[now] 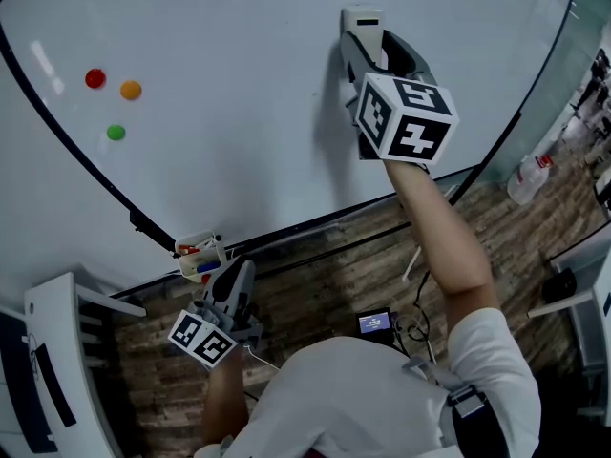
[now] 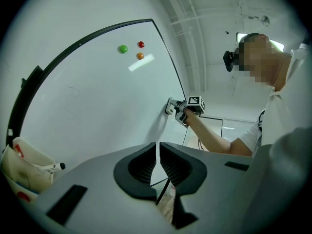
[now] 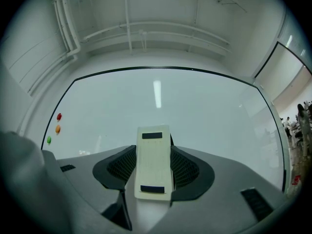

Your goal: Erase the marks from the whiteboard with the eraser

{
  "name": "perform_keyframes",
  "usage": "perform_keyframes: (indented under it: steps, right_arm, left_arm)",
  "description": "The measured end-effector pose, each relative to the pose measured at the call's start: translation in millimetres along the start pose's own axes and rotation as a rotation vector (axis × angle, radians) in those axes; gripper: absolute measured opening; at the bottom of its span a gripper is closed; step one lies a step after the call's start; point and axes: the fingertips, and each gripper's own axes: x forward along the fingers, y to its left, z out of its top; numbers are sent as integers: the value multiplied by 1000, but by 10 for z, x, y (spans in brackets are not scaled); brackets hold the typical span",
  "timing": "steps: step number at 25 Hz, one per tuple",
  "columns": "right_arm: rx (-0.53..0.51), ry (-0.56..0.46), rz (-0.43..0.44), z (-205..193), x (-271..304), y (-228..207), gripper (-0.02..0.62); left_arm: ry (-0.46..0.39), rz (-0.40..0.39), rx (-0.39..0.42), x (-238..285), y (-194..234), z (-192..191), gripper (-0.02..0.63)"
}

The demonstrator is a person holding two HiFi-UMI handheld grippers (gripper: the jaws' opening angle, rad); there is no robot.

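The whiteboard [image 1: 220,113] fills the upper head view, and I see no marks on its white surface. My right gripper [image 1: 368,41] is shut on a cream eraser [image 1: 363,22] and holds it against the board at the upper middle. Seen from the right gripper view, the eraser [image 3: 154,162] stands upright between the jaws. My left gripper [image 1: 239,280] hangs low below the board's bottom edge, near the marker tray. Its jaws are shut with nothing between them [image 2: 158,162].
Three round magnets, red [image 1: 94,78], orange [image 1: 131,90] and green [image 1: 115,133], sit on the board's left side. A small tray [image 1: 199,253] with markers hangs at the bottom edge. A white chair [image 1: 57,351] stands at the left, and a plastic bottle [image 1: 528,177] on the wooden floor at the right.
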Motion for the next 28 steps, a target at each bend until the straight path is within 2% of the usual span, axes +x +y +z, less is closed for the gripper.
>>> perform_keyframes:
  steps: [12,28]
  right_arm:
    - [-4,-6,27,13,31,306,239]
    - [-62,14,125,23,43,971,239]
  left_arm:
    - [-8,7,-9,-67,36,-6,15]
    - [-32,16,-17,-232,42,26,14]
